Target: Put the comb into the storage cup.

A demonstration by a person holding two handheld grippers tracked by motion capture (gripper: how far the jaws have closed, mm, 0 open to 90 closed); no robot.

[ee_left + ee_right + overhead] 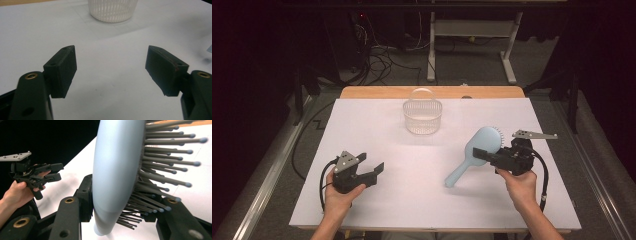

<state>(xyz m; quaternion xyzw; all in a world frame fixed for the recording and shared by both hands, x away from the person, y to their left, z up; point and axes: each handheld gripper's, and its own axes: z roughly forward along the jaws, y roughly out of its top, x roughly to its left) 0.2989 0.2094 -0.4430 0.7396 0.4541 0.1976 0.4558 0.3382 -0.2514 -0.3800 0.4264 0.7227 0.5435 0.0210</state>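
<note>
A light blue hairbrush [486,139] hangs tilted over the right side of the white table sheet [422,200], its handle pointing down to the left. My right gripper [486,151] is shut on the brush head. In the right gripper view the jaws press the smooth back and the bristle side of the hairbrush [117,165], with the gripper [120,202] clamped low on the head. My left gripper [373,162] is held at the front left, open with nothing in it. The left gripper view has its jaws wide apart [111,65] over bare sheet.
A clear ribbed plastic basket [422,116] with a handle stands at the back centre, also at the top of the left gripper view [112,10]. The left gripper [59,171] and its hand show far off in the right gripper view. Table legs and cables lie beyond the back edge.
</note>
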